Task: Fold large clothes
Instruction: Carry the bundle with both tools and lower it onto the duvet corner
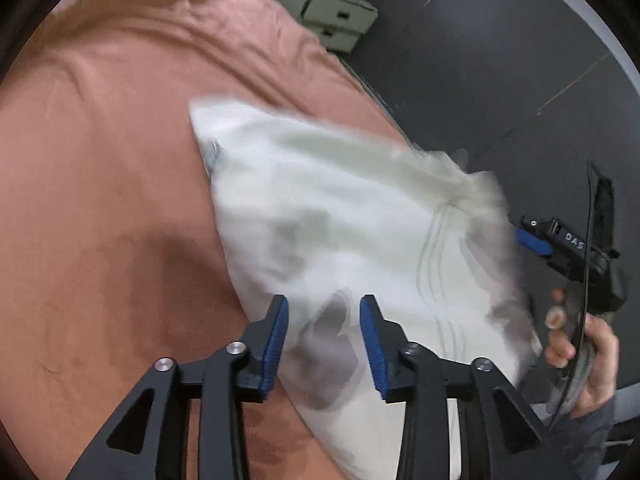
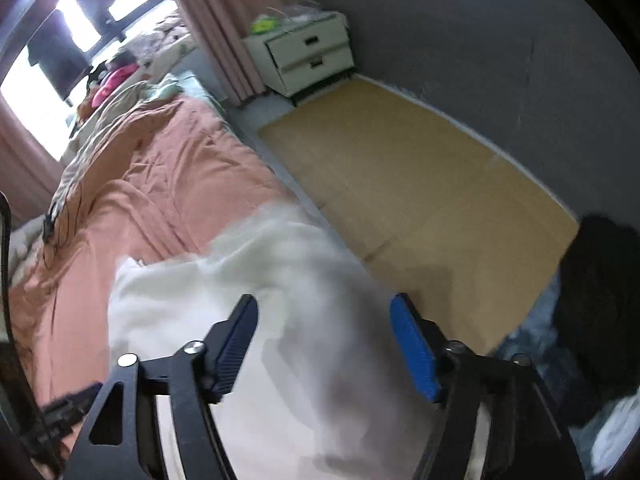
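Observation:
A white garment (image 1: 344,224) with grey stripes and a dark print lies folded on the salmon bedspread (image 1: 112,184), near the bed's right edge. My left gripper (image 1: 324,312) is open just above its near part, holding nothing. The right gripper shows in the left wrist view (image 1: 536,240) at the garment's right edge, held by a hand (image 1: 576,356). In the right wrist view the right gripper (image 2: 324,320) is open above the blurred white garment (image 2: 248,304), its jaws wide apart and empty.
A white two-drawer nightstand (image 2: 308,52) stands by the pink curtain (image 2: 224,28). Tan floor mat (image 2: 420,192) runs along the bed's right side. Crumpled bedding and clothes (image 2: 120,92) lie at the bed's far end. A dark object (image 2: 600,300) sits at right.

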### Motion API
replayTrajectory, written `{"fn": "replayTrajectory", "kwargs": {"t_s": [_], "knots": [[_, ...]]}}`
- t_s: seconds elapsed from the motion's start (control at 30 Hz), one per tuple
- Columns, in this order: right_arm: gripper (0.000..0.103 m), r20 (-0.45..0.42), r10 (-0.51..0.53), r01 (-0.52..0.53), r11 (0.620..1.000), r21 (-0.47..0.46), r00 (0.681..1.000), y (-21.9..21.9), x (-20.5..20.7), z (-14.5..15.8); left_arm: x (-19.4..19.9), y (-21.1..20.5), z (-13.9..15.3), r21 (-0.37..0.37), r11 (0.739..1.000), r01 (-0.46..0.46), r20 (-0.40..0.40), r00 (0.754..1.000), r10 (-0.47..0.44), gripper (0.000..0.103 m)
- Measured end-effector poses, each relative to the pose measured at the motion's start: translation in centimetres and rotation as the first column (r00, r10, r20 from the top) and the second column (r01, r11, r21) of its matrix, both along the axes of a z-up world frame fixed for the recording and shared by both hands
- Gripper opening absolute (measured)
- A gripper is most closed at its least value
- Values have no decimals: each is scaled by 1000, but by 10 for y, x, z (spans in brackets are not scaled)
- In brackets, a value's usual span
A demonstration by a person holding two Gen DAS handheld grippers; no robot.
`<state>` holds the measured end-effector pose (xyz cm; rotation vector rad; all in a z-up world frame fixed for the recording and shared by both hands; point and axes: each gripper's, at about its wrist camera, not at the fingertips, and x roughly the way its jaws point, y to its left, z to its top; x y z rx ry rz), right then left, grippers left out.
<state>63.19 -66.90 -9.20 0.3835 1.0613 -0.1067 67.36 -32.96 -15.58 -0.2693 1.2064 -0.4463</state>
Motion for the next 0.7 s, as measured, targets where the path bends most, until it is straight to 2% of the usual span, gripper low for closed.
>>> {"fn": "replayTrajectory", "kwargs": {"t_s": [0.07, 0.2, 0.4, 0.57, 0.7], "knots": [[71, -8, -14, 14, 999, 43, 1000, -8, -14, -7, -7, 4, -6, 15, 1000, -15, 6, 1000, 15, 43], [71, -5, -66, 66, 998, 2, 998, -25, -66, -8, -14, 6, -9, 1, 1000, -28, -26, 999, 28, 43], [71, 50, -133, 132, 991, 26, 990, -48, -145, 7, -38, 4, -6, -10, 1000, -27, -31, 999, 27, 43], [71, 74, -195, 189, 979, 78, 978, -56, -185, 6, -54, -5, -6, -5, 1000, -5, -44, 999, 5, 43], [71, 60, -258, 247, 958, 149, 964, -56, -216, -7, -67, -11, -9, -22, 1000, 9, -61, 998, -11, 43]]}}
